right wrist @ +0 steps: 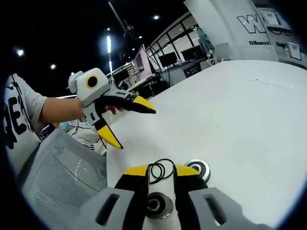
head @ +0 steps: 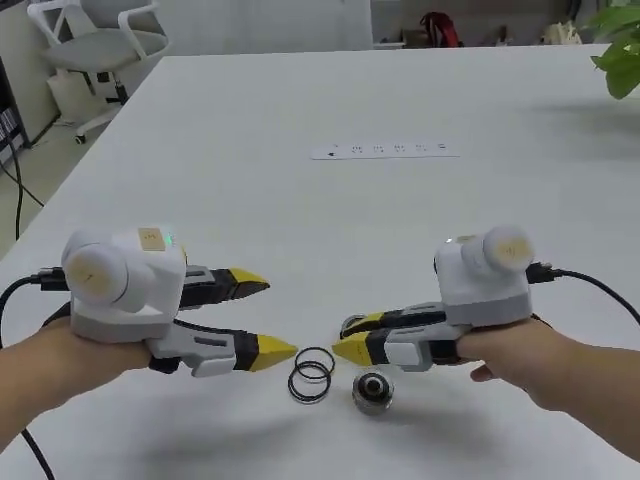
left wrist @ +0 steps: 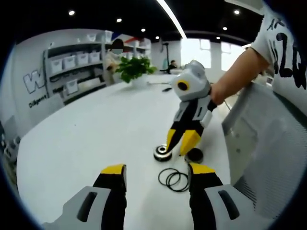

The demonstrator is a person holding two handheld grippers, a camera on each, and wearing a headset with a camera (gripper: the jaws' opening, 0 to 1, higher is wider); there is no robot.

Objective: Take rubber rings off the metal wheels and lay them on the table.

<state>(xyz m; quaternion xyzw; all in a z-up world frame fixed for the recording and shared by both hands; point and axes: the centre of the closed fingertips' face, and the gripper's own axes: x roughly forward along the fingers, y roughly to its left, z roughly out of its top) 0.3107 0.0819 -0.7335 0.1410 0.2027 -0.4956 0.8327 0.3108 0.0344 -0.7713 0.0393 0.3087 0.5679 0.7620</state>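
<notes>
Thin black rubber rings lie overlapped on the white table, just ahead of both grippers. A metal wheel stands to their right, near the front edge. My left gripper is open, its yellow tips left of the rings. My right gripper points at the rings from the right, jaws slightly apart and holding nothing. In the right gripper view one wheel lies right of the tips and another shows low between the jaws. The left gripper view has two wheels under the right gripper.
A white paper strip lies mid-table. An office chair stands at the far left and a green plant at the far right. A mesh chair back is close beside the table edge.
</notes>
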